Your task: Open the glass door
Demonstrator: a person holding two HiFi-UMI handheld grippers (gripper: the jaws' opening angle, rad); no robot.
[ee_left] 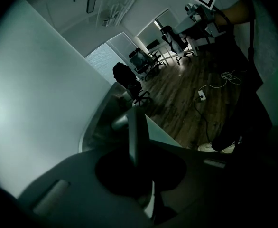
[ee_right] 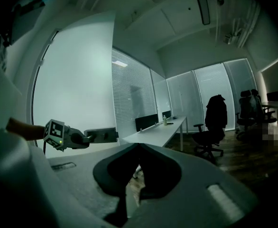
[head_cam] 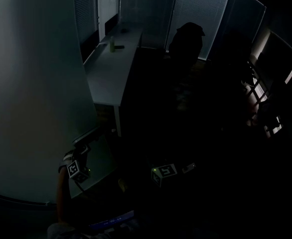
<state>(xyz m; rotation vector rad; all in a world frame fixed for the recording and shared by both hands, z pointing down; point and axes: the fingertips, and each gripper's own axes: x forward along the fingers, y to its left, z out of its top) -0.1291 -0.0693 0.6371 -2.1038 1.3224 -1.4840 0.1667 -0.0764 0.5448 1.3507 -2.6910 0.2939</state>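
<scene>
Nearest, at the bottom of its own view, the left gripper (ee_left: 135,148) has its jaws clamped narrow on a grey metal bar handle (ee_left: 135,125). The bar runs straight up out of the dark hollow between them. A short round stub joins the bar to the frosted glass door (ee_left: 39,103), which fills the left of the scene as one pale panel.

- Grip is low on the bar. My reading: this keeps the pull in line with the forearm and gives leverage to swing the door.
- Right gripper (ee_right: 139,148): jaws pressed together on nothing, held back at the right, near the person. Likely parked clear of the door's swing, since one gripper is enough for the pull.
- Far side of the room: long white desk (head_cam: 113,66) running away along the slatted window blinds (head_cam: 201,14). To its right, a dark swivel chair with a dark jacket over its back (ee_right: 216,115).

Hard to make out:
- Head view is very dark. The right half is close to black, and the right gripper shows there mainly as its marker cube.
- Handle's upper and lower ends are cut off or covered by the jaws.
- Hinge side of the door is not visible.
- Cannot tell whether the door has begun to swing.
</scene>
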